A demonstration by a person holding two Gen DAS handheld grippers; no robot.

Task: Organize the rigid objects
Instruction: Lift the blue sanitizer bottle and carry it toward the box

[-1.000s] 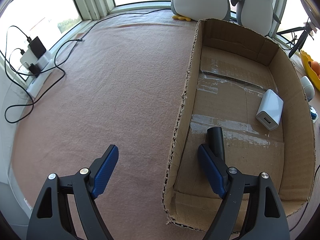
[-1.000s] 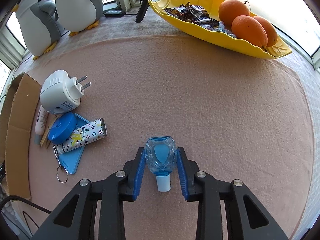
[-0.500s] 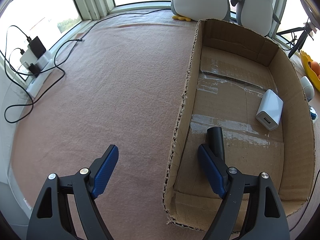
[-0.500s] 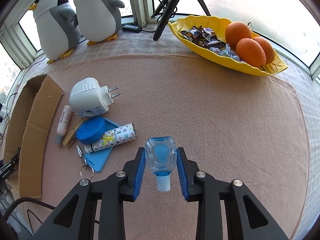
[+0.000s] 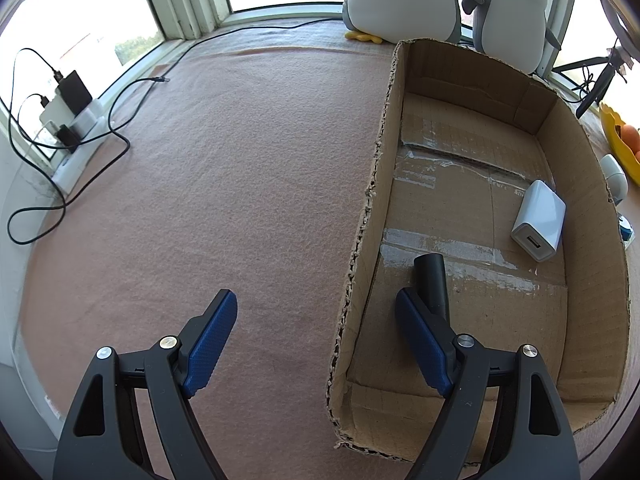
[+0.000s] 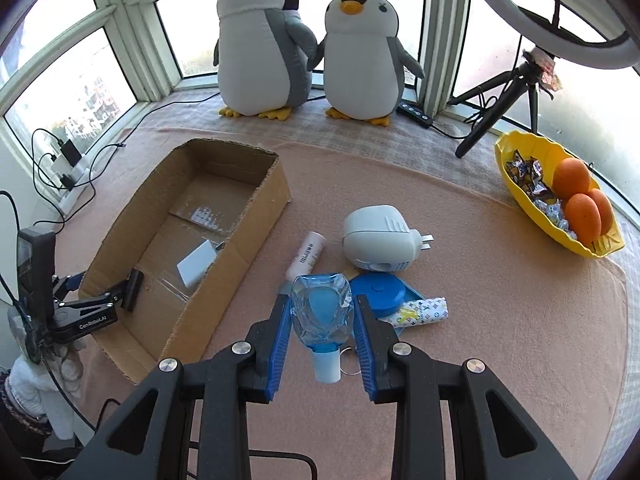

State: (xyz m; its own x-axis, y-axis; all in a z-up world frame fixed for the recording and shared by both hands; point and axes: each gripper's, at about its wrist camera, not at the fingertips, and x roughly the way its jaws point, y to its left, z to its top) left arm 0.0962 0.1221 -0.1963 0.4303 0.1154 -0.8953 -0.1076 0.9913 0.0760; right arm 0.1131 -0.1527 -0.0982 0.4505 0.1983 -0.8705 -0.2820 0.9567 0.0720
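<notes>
Since a second ago my right gripper [image 6: 322, 332] has risen and swung toward the box, carrying the clear blue bottle [image 6: 321, 312] with it, so that the penguins and the whole cardboard box [image 6: 256, 236] now fill its view, while my left view has not shifted at all. Largest in sight is the pinkish felt table cover [image 5: 240, 184], then the open cardboard box [image 5: 592, 216] lying on it, with two plush penguins [image 6: 262, 40] standing on the sill behind. On the box floor I see a white USB charger [image 5: 540, 220] near the right wall and a black tube [image 5: 431, 284] nearer to me, partly behind my left gripper's right finger. My left gripper [image 5: 316, 340] stands with its jaws wide and nothing between them, straddling the box's near-left wall, one finger outside and one inside. At the far right a yellow dish [image 6: 520, 160] holds oranges and wrapped sweets. Outside the box, just right of it, lie a white plug adapter [image 6: 380, 236], a round blue tape measure [image 6: 378, 292] on a blue card, a patterned tube [image 6: 424, 312] and a pale pink tube [image 6: 308, 256]. My right jaws are clamped narrowly on the clear blue bottle, held above that cluster with its white cap pointing back toward me.
</notes>
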